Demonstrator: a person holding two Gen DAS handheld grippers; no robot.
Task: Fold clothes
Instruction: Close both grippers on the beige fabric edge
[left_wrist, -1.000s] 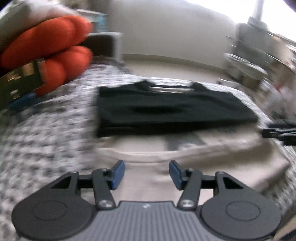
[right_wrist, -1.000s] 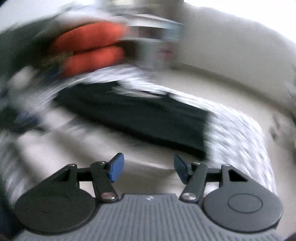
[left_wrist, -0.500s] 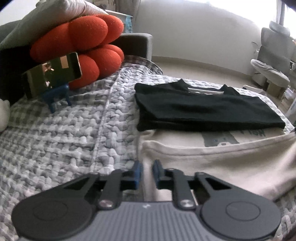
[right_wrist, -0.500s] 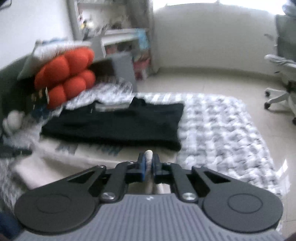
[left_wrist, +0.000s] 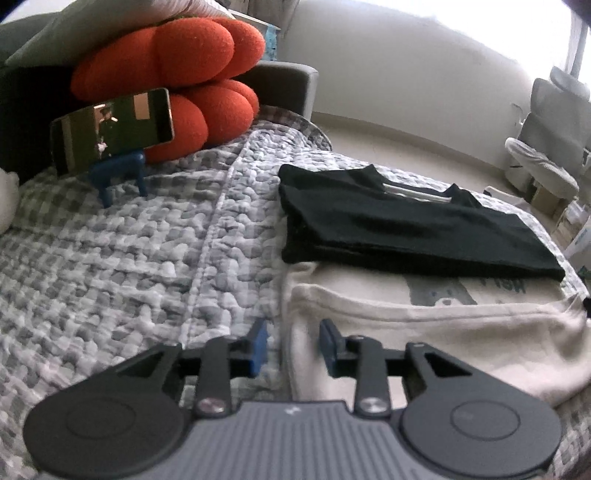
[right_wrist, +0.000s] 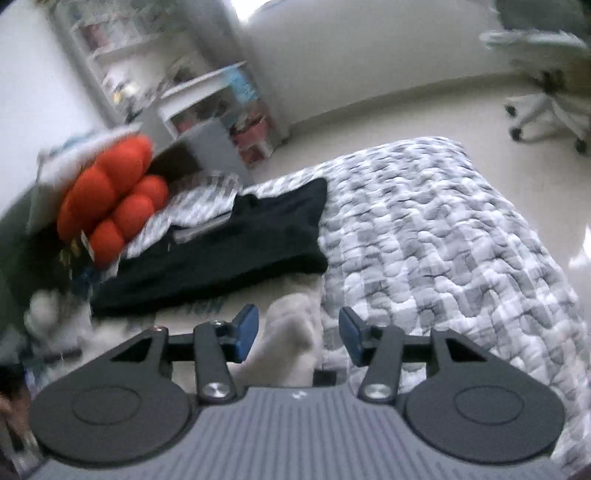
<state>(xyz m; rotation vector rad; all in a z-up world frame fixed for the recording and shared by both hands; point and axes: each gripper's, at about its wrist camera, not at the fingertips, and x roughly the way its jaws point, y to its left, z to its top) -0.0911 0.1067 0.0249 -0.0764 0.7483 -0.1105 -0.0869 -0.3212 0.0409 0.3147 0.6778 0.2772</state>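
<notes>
The left gripper (left_wrist: 293, 347) is opening, its jaws standing partly apart over the near left edge of the cream sweatshirt (left_wrist: 461, 332). The cloth's edge is lying in the gap between the blue pads (left_wrist: 258, 345), but the pads are not pressing on it.

The right gripper (right_wrist: 297, 334) is also opening, its jaws somewhat wider. A raised bunch of the cream sweatshirt (right_wrist: 291, 339) is standing up between its blue pads (right_wrist: 246, 330). The left pad may be just brushing the fabric, though blur is making that hard to judge. No grip is showing.

The sweatshirt is lying spread across the grey-and-white checked quilt (left_wrist: 129, 258), folded over so that a grey printed figure is showing along its far part. Beside the print some grey letters are showing upside down, too small and cut off to read.

A folded black T-shirt (left_wrist: 399, 225) is resting just beyond the sweatshirt, its near edge overlapping the cream cloth.

Farther left, a phone (left_wrist: 112, 129) is leaning on a small blue stand (left_wrist: 120, 175) in front of an orange lobed cushion (left_wrist: 177, 62). A pale office chair (left_wrist: 546, 147) is standing on the floor at the right, and shelves (right_wrist: 192, 74) are lining the wall in the right wrist view.
</notes>
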